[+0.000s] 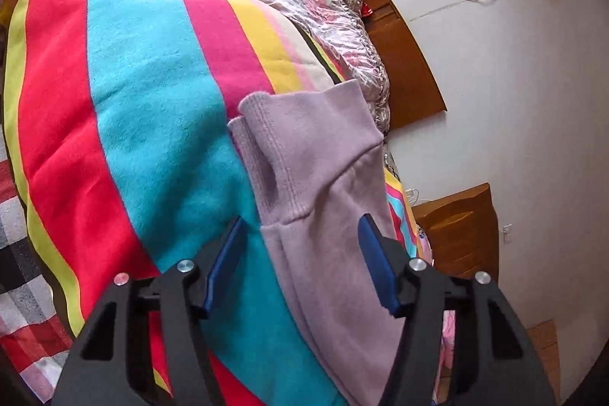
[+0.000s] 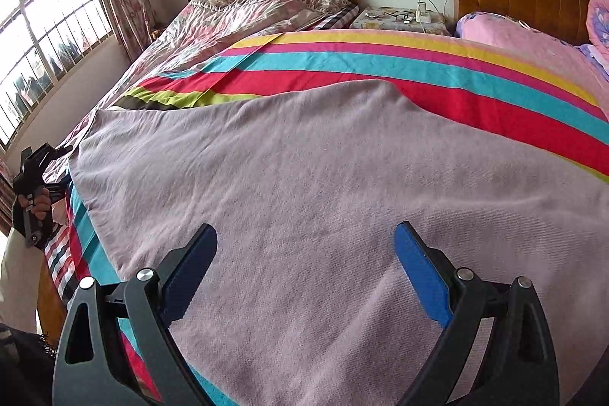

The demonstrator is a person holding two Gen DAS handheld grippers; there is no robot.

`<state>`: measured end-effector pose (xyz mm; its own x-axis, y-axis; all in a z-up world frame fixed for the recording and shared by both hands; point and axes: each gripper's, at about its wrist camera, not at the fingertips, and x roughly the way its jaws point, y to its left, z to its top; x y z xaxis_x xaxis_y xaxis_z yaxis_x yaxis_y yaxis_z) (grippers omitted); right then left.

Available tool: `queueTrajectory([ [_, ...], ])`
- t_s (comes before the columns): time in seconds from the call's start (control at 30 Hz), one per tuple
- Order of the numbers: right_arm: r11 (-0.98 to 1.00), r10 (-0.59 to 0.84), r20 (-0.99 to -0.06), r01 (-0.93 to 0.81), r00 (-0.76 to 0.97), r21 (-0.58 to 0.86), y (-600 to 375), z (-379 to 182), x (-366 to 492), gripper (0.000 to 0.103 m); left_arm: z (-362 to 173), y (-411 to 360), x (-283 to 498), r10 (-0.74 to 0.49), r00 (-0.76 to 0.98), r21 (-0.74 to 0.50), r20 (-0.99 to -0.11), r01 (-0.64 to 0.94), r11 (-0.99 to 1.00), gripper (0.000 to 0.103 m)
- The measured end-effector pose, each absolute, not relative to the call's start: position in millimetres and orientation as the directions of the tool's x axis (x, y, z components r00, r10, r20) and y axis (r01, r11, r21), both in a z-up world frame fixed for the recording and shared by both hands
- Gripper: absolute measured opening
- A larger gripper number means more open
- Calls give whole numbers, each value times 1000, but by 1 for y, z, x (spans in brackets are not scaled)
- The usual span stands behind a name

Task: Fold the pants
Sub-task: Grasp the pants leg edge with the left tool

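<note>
lilac fleece pants [image 2: 304, 177] spread flat on striped blanket [image 1: 144, 94], ribbed cuffs [image 1: 274, 139] at 12 o'clock of left gripper [image 1: 300, 234] | left gripper and right gripper [image 2: 304, 246] wide open, nothing held | judged soft, light, limp; best pinched at cuffs or waistband

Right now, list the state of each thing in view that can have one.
Left gripper: open, empty, fingers either side of a cuffed leg.
Right gripper: open, empty, over the pants.
Pants: spread flat on the blanket.
Striped blanket: laid out under the pants.
</note>
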<state>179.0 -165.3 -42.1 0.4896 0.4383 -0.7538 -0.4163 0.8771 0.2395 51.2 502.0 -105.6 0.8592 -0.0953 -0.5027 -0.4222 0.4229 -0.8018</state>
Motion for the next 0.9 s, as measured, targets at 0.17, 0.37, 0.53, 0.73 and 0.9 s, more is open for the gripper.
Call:
queueTrajectory([
  [0.17, 860, 458, -746, -454, 483, 234, -144, -34, 179, 91, -103, 515, 63, -87, 869, -805, -487, -408, 431, 55],
  [0.37, 825, 492, -746, -515, 448, 235, -109, -30, 179, 91, -104, 527, 75, -69, 879, -813, -472, -404, 420, 26],
  [0.53, 751, 502, -810, -617, 302, 236, -62, -53, 169, 91, -105, 526, 73, -55, 878, -804, -476, -410, 432, 15],
  [0.73, 732, 406, -846, -677, 345, 76, -47, -72, 152, 93, -63, 504, 73, 48, 872, -743, -487, -443, 502, 10],
  [0.9, 805, 483, -738, -570, 471, 163, -101, -31, 161, 92, 44, 395, 100, 150, 890, -501, -430, -374, 781, 10],
])
